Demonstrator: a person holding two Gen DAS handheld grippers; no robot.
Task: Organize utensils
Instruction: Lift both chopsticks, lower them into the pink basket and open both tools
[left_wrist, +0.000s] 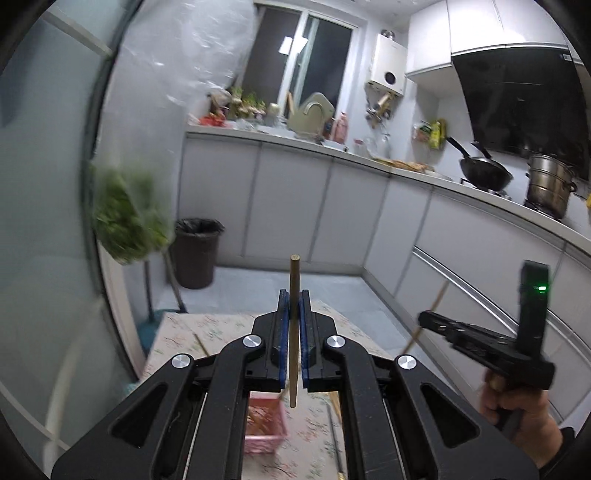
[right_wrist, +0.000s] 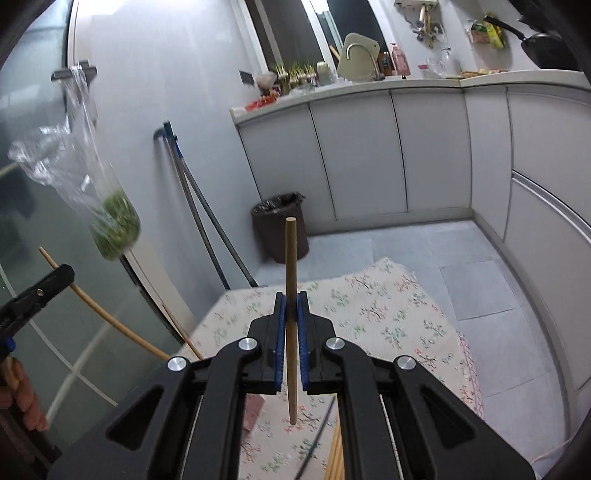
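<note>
My left gripper (left_wrist: 294, 295) is shut on a brown chopstick (left_wrist: 294, 280) that stands upright between its blue pads, lifted above the table. My right gripper (right_wrist: 291, 297) is shut on a light wooden chopstick (right_wrist: 290, 251), also upright. The right gripper shows at the right of the left wrist view (left_wrist: 480, 341), and the left gripper at the left edge of the right wrist view (right_wrist: 40, 288) with its chopstick (right_wrist: 107, 317). A pink basket (left_wrist: 266, 424) holding utensils sits on the floral tablecloth (right_wrist: 388, 306) below. More chopsticks (right_wrist: 334, 458) lie loose on the cloth.
A brown bin (right_wrist: 282, 225) stands on the tiled floor by grey cabinets (right_wrist: 354, 155). Mop handles (right_wrist: 199, 206) lean against the wall. A plastic bag of greens (right_wrist: 114, 225) hangs on the left by a glass door. A wok (left_wrist: 484, 171) and steel pot (left_wrist: 546, 184) sit on the stove.
</note>
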